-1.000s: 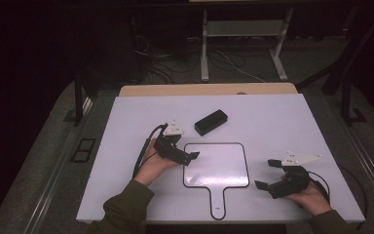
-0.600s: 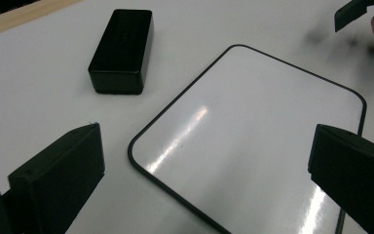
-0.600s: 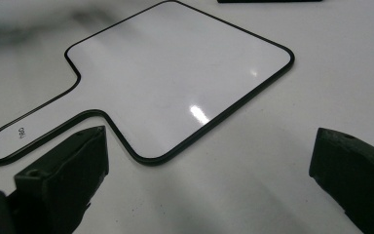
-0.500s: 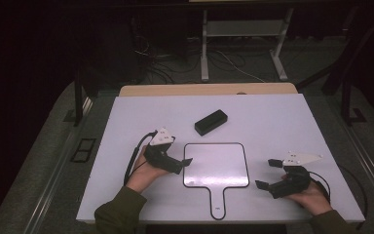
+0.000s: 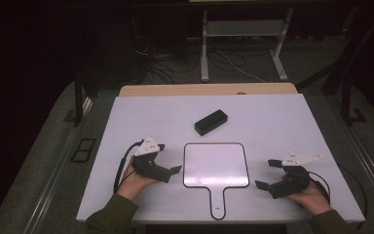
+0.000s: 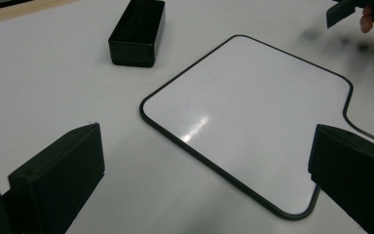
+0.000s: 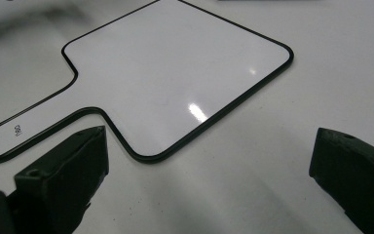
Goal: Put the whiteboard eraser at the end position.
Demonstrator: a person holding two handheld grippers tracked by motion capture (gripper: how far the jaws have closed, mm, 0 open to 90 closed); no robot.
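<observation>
We see a flat white paddle-shaped board with a thin black rim lying on the white table top between the two grippers, its long axis running near to far, its narrow handle pointing toward the person. The left gripper sits just left of it, jaws spread wide and empty; the right gripper sits to its right, jaws likewise wide apart, holding nothing. The right gripper view shows small print on the handle. Farther off lies a black rectangular box; in the left gripper view we cannot tell what it contains
</observation>
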